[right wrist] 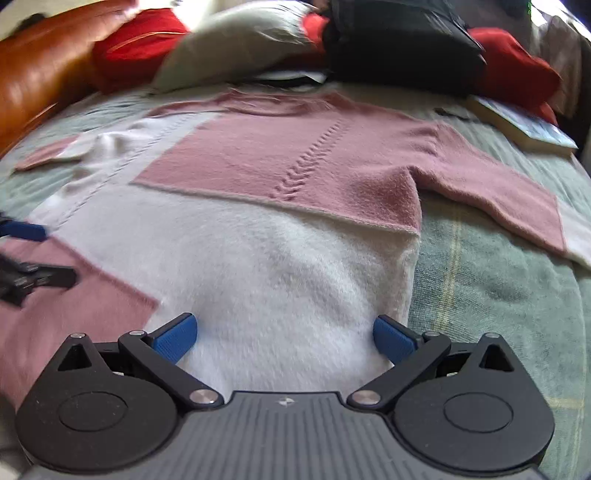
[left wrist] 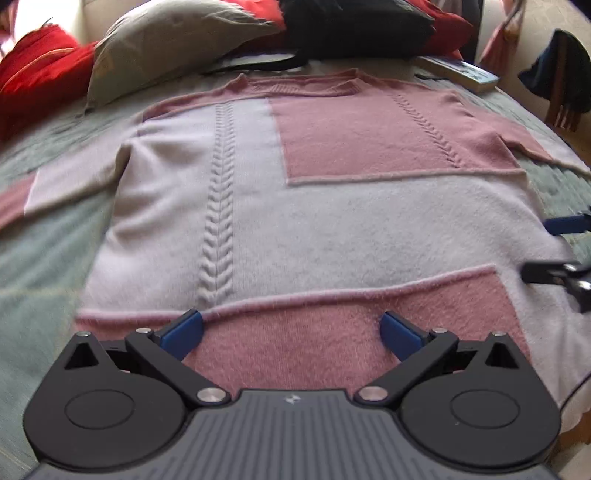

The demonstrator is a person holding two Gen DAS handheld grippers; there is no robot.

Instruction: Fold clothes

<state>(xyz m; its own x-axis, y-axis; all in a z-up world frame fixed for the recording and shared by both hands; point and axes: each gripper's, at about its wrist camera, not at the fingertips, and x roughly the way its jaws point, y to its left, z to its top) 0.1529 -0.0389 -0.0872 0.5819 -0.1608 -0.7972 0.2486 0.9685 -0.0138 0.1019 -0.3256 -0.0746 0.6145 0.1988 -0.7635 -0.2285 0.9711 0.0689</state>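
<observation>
Sweater (left wrist: 295, 206) lay flat and unfolded on the bed (left wrist: 40, 266), both sleeves spread out, collar toward the pillow (left wrist: 166, 48). Left gripper (left wrist: 291, 332) and right gripper (right wrist: 282, 338) were at its hem, jaws apart, empty. All folds remained. Only the right view showed the full right sleeve (right wrist: 498, 199).

Obstacles, head of bed: grey pillow (left wrist: 177, 44), red cushions (left wrist: 37, 77), black bag (left wrist: 354, 29), book (left wrist: 461, 72) at the right corner. Free room: green bedspread (right wrist: 491, 280) bare beside the sweater (right wrist: 295, 258), under its right sleeve; sweater lies flat, passable above.
</observation>
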